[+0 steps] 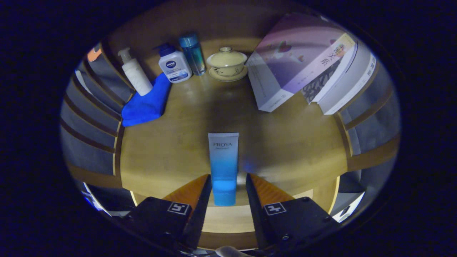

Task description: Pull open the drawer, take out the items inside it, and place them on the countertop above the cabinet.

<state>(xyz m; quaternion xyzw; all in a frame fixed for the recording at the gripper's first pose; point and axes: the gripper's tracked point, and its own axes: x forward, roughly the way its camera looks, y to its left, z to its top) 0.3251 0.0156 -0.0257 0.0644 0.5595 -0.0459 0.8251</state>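
Note:
A white-to-blue cosmetic tube [224, 157] lies lengthwise on the wooden countertop [285, 150], its blue cap end pointing back at me. My gripper [228, 176] is open, with the cap between its fingers. The left finger sits close beside the cap, and a visible gap separates the right finger from it. Below the countertop's front edge a paler wooden panel [225, 219] of the cabinet shows between the fingers; I cannot tell whether it is the drawer.
At the back of the countertop stand a white pump bottle [135, 73], a blue-capped white bottle [174, 64], a slim blue bottle [192, 53] and a lidded cup on a saucer [227, 63]. A blue cloth [146, 103] lies at the left. Leaning books [303, 64] fill the right.

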